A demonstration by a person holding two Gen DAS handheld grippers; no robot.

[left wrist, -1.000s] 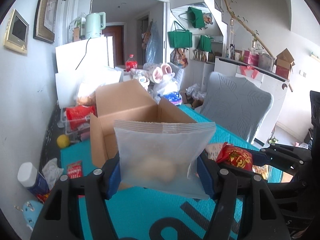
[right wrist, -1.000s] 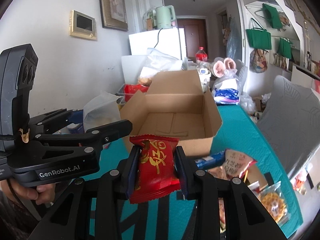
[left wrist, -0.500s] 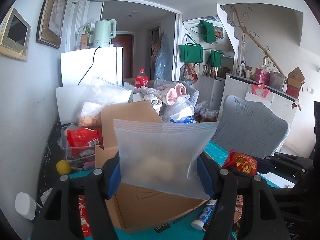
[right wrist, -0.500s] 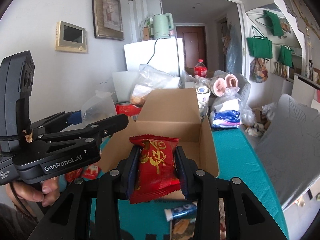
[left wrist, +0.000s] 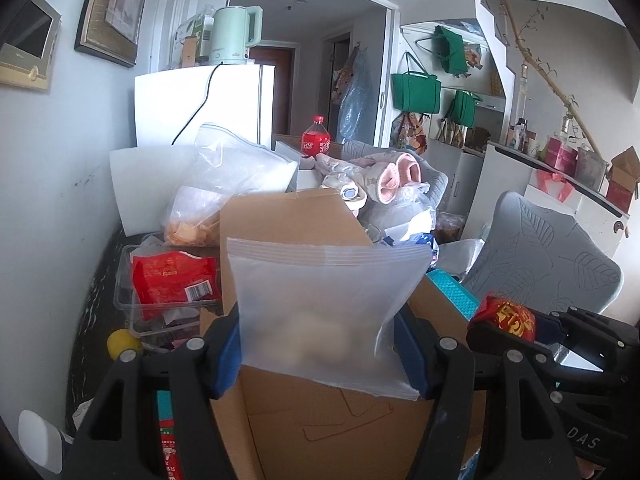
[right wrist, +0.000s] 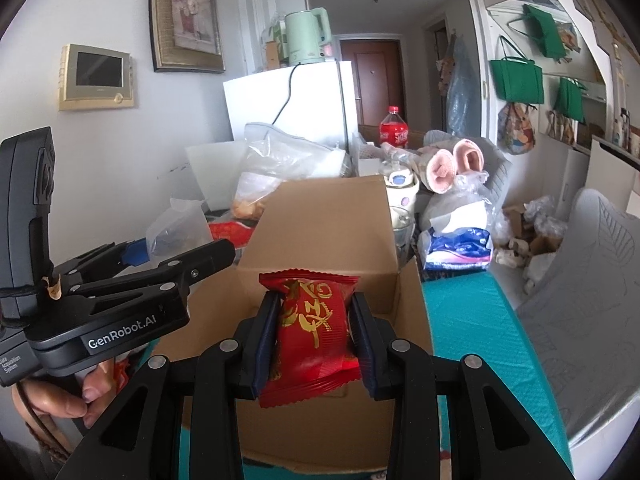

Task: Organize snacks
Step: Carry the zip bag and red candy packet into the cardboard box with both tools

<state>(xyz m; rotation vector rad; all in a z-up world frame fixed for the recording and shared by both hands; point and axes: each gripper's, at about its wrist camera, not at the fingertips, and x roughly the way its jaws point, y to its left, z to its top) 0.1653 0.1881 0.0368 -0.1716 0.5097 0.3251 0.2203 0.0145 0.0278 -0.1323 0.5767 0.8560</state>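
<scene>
Both grippers loaded over the cardboard box (right wrist: 332, 236)

Left gripper (left wrist: 320, 344) clamps a frosted zip bag (left wrist: 324, 300); at its 3 o'clock, right gripper (right wrist: 314, 340) squeezes a red snack packet (right wrist: 312, 332), box open at 12 o'clock.

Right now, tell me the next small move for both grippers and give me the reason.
Probably lower both a little into the cardboard box and let go. The left gripper holds the frosted zip bag, the right gripper the red snack packet, and both hang over the open, seemingly empty box.
</scene>
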